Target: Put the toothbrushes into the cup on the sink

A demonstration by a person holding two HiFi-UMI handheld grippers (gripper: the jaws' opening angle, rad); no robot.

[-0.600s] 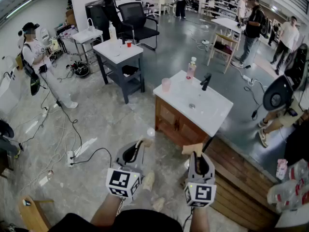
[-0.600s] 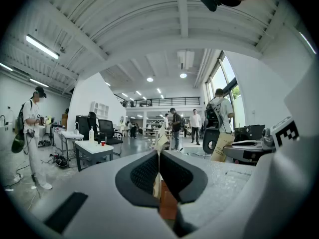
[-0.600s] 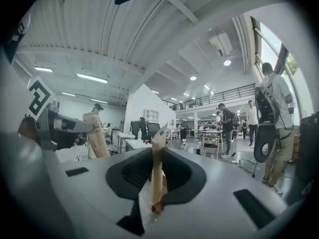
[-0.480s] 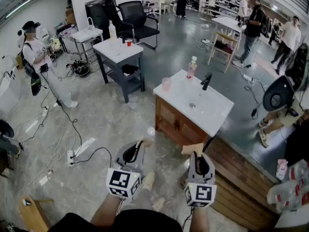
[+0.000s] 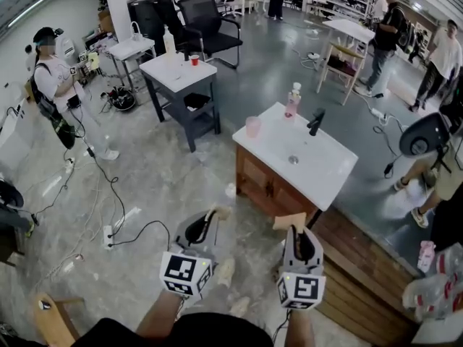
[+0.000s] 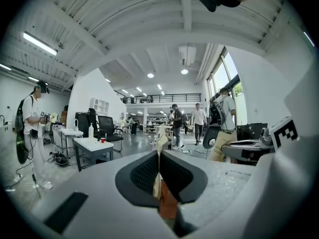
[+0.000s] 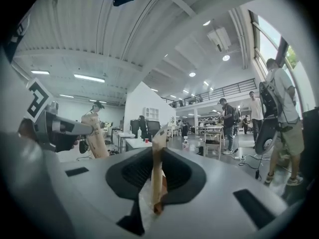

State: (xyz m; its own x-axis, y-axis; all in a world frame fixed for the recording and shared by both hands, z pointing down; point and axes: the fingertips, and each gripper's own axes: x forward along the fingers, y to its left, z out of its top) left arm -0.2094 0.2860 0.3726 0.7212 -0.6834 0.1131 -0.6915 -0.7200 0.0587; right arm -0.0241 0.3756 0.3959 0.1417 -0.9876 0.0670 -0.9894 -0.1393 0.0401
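Note:
The white sink top (image 5: 327, 178) on its wooden cabinet stands ahead and to the right in the head view. On it are a pink cup (image 5: 252, 126) at the left corner, a black faucet (image 5: 315, 121) and a bottle (image 5: 293, 100). My left gripper (image 5: 211, 217) is shut on a thin tan toothbrush pack (image 5: 218, 211), held over the floor short of the cabinet. My right gripper (image 5: 293, 228) is shut on a second tan pack (image 5: 289, 221). In the left gripper view the pack (image 6: 161, 143) sticks up between the jaws of the left gripper (image 6: 158, 158). In the right gripper view the other pack (image 7: 159, 143) stands in the right gripper (image 7: 157, 163).
A grey table (image 5: 177, 74) with a red cup and a bottle stands far left of the sink, a black office chair (image 5: 210, 31) behind it. Cables and a power strip (image 5: 108, 236) lie on the floor. A person (image 5: 61, 85) stands at left. A wooden platform (image 5: 362, 266) lies right.
The head view has shifted slightly, so the sink sits a little lower and more to the right. Both grippers keep their place and their hold on the packs.

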